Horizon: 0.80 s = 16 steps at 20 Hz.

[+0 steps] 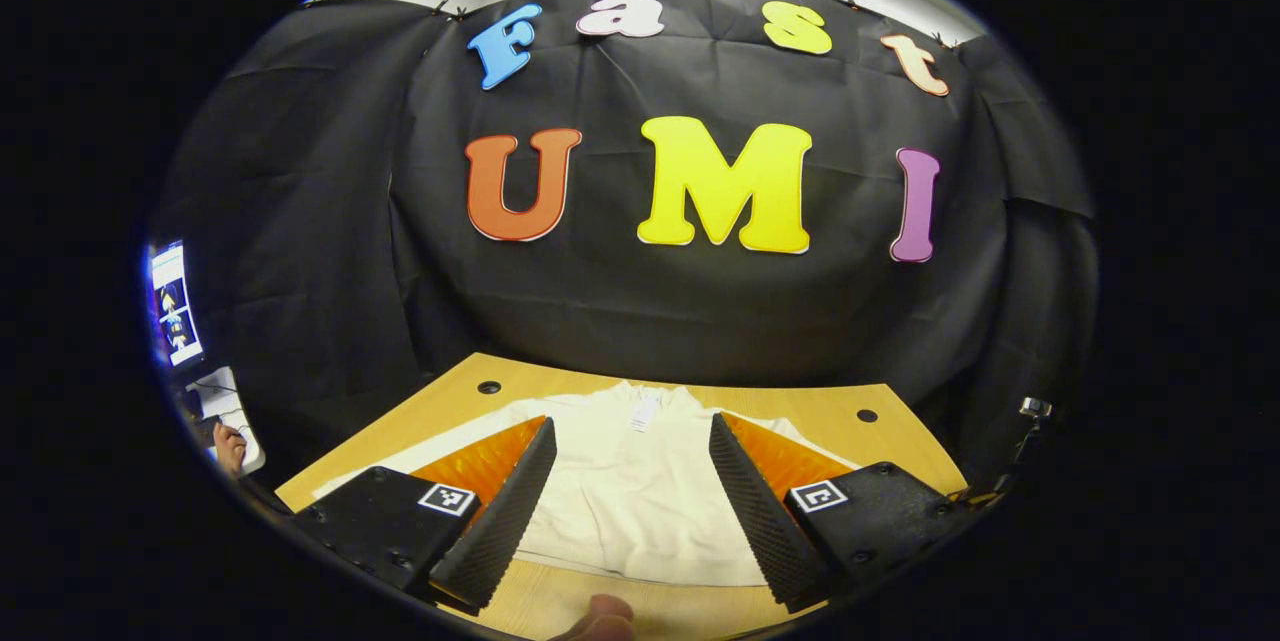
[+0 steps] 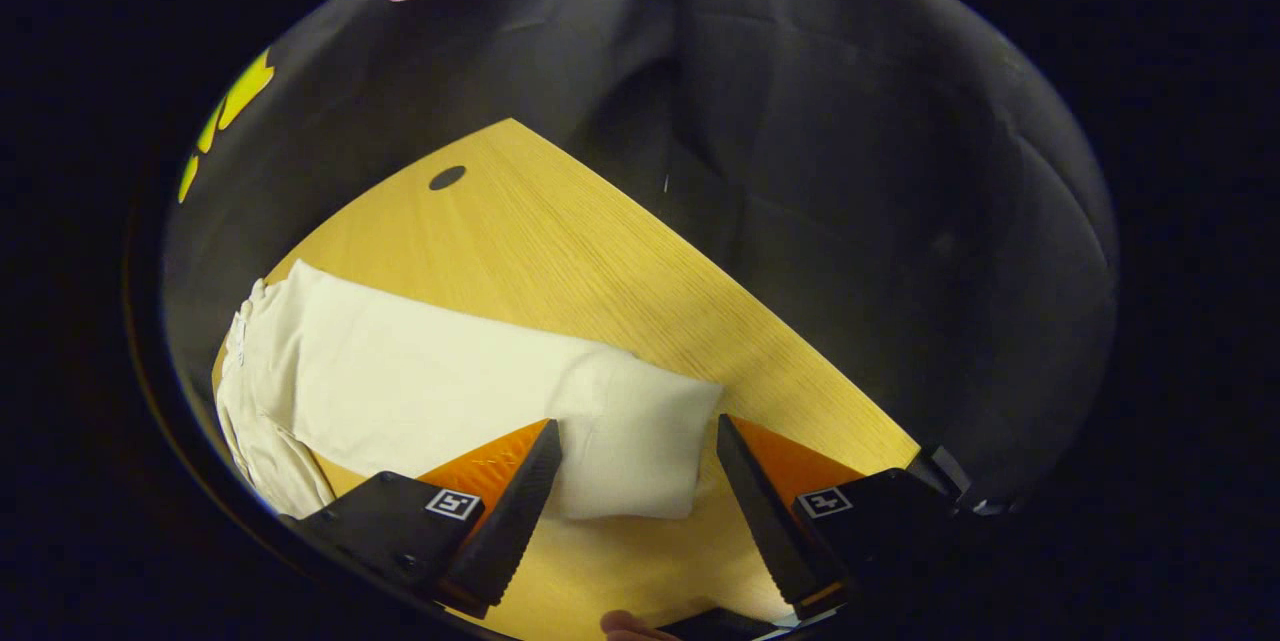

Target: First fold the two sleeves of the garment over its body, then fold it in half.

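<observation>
one cream sweatshirt [image 1: 630,491] lies flat on the wooden table [image 2: 560,251], and one sleeve [image 2: 450,381] stretches out sideways from the body, so i judge that sleeve's fold and the halving are left. my two grippers, left gripper [image 1: 632,506] and right gripper [image 2: 638,511], both gape and hold nothing.

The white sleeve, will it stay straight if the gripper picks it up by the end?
Probably not. The sleeve lies flat and soft with a rumpled cuff, so it would likely droop. It looks like thin cloth, so probably light. The open right gripper hovers over the cuff on the wooden table.
</observation>
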Each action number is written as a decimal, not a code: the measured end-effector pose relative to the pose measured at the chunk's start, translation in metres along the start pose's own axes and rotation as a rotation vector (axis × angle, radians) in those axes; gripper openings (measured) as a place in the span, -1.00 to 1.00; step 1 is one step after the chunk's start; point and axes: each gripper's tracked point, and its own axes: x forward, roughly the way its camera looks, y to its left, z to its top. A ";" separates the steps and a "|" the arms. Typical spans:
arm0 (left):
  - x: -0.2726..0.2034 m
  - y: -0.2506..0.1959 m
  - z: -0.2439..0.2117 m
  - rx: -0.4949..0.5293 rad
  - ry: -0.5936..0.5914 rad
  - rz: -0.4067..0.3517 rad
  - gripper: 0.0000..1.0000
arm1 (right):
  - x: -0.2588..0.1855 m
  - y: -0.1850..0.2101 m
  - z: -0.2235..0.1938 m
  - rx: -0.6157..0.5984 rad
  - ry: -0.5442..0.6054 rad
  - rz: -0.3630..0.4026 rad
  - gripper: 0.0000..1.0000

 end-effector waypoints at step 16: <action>0.001 0.032 -0.008 0.077 0.009 0.009 0.96 | 0.008 0.001 0.001 0.006 0.085 -0.068 0.62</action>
